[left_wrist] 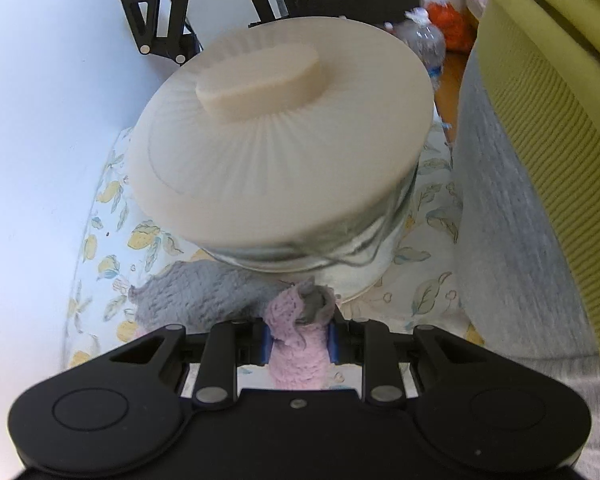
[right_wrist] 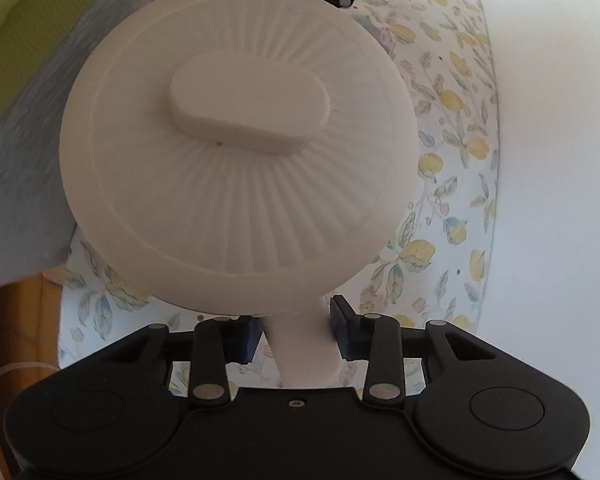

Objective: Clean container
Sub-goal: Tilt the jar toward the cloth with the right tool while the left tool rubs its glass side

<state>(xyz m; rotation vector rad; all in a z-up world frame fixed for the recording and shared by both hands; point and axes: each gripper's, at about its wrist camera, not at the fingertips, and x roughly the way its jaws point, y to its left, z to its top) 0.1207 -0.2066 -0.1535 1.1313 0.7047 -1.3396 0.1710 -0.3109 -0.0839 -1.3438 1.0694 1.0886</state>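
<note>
Left gripper (left_wrist: 299,340): jaws nearly shut, blue pads clamped on a pink-and-grey cloth (left_wrist: 296,344). The grey part of the cloth trails to the left over the floral mat (left_wrist: 112,240) and ends at the base of the container (left_wrist: 332,256).

Right gripper (right_wrist: 294,334): jaws partly open with a cream tab (right_wrist: 300,344) between the pads. It looks to stick out from under the lid (right_wrist: 236,152). The left pad (right_wrist: 248,336) looks against it. The right pad (right_wrist: 344,332) seems just touching, but blur there stops me calling the grip firm.

Container: glass jar, upright on the floral mat, capped by the ribbed cream lid. It sits just beyond both sets of jaws, far side in each wrist view. The right gripper shows at the far edge of the left view, so the two come at the jar from opposite sides.

Key relation: the cloth tip is low, by the near glass wall under the lid overhang, just short of contact as far as I can tell. The lid's oblong handle (left_wrist: 260,80) runs left-right, tilted slightly, across both views.

Judgement: right hand steadies, left wipes. The left is the nearer to bare glass. The next stroke needs the cloth pushed forward onto the wall, then swept around it. The overhang may snag the cloth if it rides up.
</note>
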